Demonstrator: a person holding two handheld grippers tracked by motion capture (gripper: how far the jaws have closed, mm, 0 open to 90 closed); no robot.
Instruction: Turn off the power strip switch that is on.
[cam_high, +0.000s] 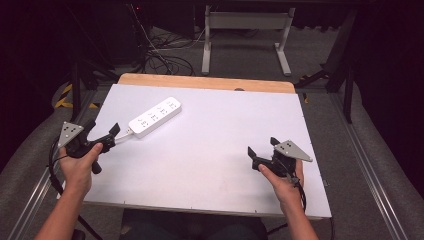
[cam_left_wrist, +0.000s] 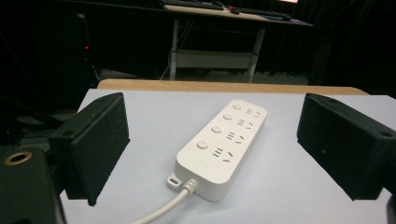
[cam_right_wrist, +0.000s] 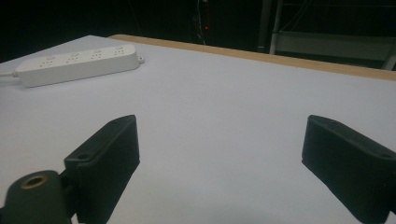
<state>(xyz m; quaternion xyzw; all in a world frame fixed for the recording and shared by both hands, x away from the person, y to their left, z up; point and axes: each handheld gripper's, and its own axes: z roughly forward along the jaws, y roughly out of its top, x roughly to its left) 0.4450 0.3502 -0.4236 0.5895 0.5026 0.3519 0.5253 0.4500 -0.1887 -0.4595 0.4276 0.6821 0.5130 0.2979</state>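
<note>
A white power strip (cam_high: 155, 117) with several sockets and buttons lies at an angle on the far left part of the white table top (cam_high: 215, 150). Its white cord (cam_left_wrist: 163, 211) leaves the near end. My left gripper (cam_high: 104, 128) is held at the table's left edge, open, its jaws pointing at the strip's cord end and nothing between them. In the left gripper view the power strip (cam_left_wrist: 222, 147) lies just ahead of the left gripper (cam_left_wrist: 212, 116). My right gripper (cam_high: 263, 146) hovers open over the near right of the table. From the right gripper (cam_right_wrist: 219, 135) the power strip (cam_right_wrist: 77, 65) lies far off at the left.
A wooden strip (cam_high: 205, 82) runs along the table's far edge. Behind it stand a grey metal desk frame (cam_high: 245, 22) and loose cables (cam_high: 165, 57) on the floor. Metal rails (cam_high: 365, 155) flank the table.
</note>
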